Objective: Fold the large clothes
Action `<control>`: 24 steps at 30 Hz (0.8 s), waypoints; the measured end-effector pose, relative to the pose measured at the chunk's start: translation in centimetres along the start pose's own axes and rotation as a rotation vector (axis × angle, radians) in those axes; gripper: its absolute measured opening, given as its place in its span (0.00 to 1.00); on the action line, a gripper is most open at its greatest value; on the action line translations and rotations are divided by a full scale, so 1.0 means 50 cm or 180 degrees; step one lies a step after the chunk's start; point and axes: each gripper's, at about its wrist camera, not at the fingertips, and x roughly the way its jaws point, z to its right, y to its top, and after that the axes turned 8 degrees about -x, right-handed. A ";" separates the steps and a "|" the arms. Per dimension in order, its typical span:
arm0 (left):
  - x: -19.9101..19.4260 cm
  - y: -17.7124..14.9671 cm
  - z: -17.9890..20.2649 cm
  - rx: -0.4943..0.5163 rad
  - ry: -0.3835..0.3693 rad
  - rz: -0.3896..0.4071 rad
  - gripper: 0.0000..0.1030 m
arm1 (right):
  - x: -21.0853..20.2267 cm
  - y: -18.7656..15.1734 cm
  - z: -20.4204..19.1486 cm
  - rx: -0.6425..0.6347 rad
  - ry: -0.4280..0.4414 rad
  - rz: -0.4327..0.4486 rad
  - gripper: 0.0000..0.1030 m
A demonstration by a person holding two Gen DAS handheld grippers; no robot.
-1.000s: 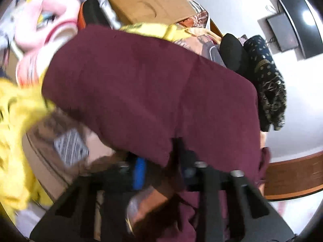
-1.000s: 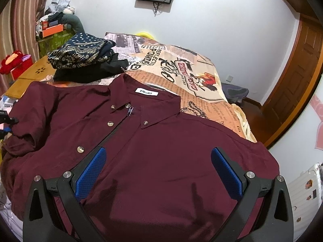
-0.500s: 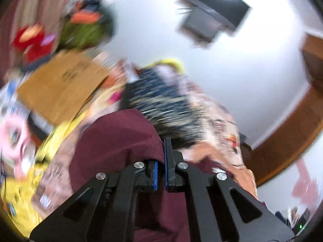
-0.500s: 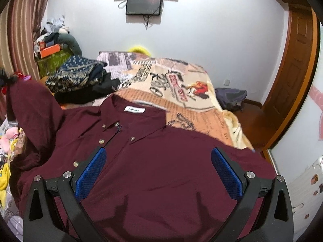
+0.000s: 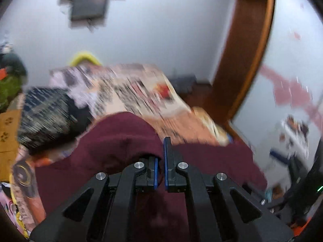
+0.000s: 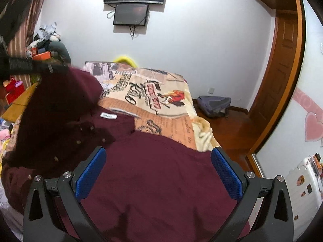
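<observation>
A maroon button-up shirt [image 6: 157, 173] lies face up on the bed, collar and white label [image 6: 108, 116] toward the far wall. My left gripper [image 5: 160, 161] is shut on the shirt's left sleeve [image 5: 121, 141] and holds it lifted. In the right wrist view the raised sleeve [image 6: 66, 94] hangs over the shirt's left front, with the left gripper [image 6: 24, 66] dark at the left edge. My right gripper [image 6: 158, 169] is open and empty above the shirt's lower right part.
The bed has a printed newspaper-pattern cover [image 6: 161, 100]. A pile of dark patterned clothes [image 5: 46, 113] lies at the bed's far left. A cardboard box [image 6: 20, 100] and clutter stand left. A grey bag [image 6: 214, 104] lies on the floor by the wooden door [image 6: 282, 70].
My left gripper has lifted the sleeve up and carried it rightward over the shirt's front. My right gripper has stayed open above the shirt, tilting slightly up.
</observation>
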 end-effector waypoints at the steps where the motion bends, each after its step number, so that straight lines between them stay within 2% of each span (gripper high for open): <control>1: 0.029 -0.022 0.012 0.0022 -0.0034 -0.0181 0.03 | 0.002 -0.007 0.003 -0.0005 -0.0006 -0.0032 1.00; 4: 0.110 -0.101 0.035 0.0069 -0.0132 -0.0740 0.03 | 0.010 -0.027 0.009 -0.0021 0.0007 -0.0134 1.00; 7: 0.150 -0.158 0.055 0.0258 -0.0124 -0.1061 0.03 | 0.020 -0.043 0.013 -0.0038 0.0030 -0.0245 1.00; 9: 0.153 -0.176 0.064 0.0444 -0.0035 -0.1145 0.04 | 0.019 -0.049 0.015 -0.0052 0.0046 -0.0290 1.00; 12: 0.134 -0.170 0.061 0.0615 0.0068 -0.1133 0.11 | 0.020 -0.045 0.010 -0.0099 0.0086 -0.0310 1.00; 14: 0.112 -0.156 0.050 0.0565 0.0049 -0.1080 0.33 | 0.018 -0.040 0.005 -0.0135 0.0094 -0.0287 1.00; 15: 0.092 -0.143 0.038 0.0499 0.0005 -0.1026 0.39 | 0.019 -0.033 0.000 -0.0153 0.0079 -0.0281 1.00; 17: 0.063 -0.123 0.014 0.0415 -0.0046 -0.0875 0.57 | 0.020 -0.021 -0.011 -0.0192 0.0125 -0.0267 1.00; 19: 0.040 -0.101 -0.013 0.0392 0.0080 -0.0671 0.66 | 0.025 -0.004 -0.024 -0.0235 0.0205 -0.0240 1.00; 21: 0.007 -0.085 -0.055 0.0284 0.0219 -0.0503 0.66 | 0.029 0.010 -0.041 -0.0295 0.0271 -0.0216 1.00; 24: -0.023 -0.076 -0.131 0.0065 0.0371 -0.0440 0.67 | 0.042 0.039 -0.080 -0.0444 0.0405 -0.0181 1.00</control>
